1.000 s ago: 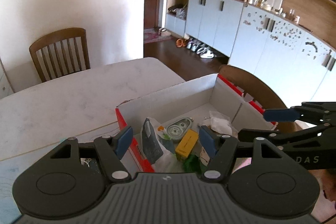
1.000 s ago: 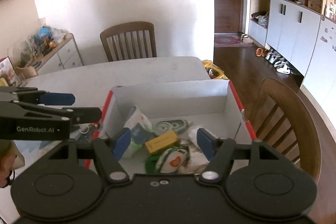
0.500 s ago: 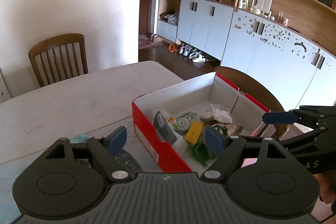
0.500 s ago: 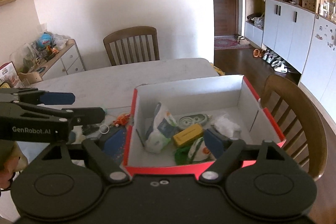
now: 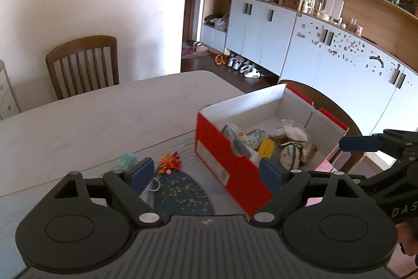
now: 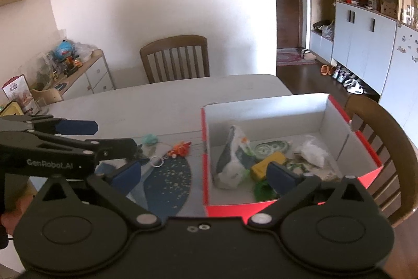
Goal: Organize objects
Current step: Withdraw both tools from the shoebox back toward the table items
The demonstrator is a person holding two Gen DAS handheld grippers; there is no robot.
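Hovering short of the red shoebox (image 6: 287,205), the left gripper (image 5: 206,173) and right gripper (image 6: 203,172) both hold nothing, their jaws opening wide. The box already holds a yellow block (image 6: 263,165), a white pouch (image 6: 232,161) and crumpled wrappers, so I judge sorting is midway. Left of the box lie 3 loose things: an orange toy (image 6: 180,148), a teal scrap (image 6: 151,139) and a key ring (image 6: 156,162); next, 1 gripper must descend over one and close.

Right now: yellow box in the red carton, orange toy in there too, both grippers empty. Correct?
Not quite. The orange toy lies on the table, left of the red carton, in the right wrist view. The yellow box is inside.
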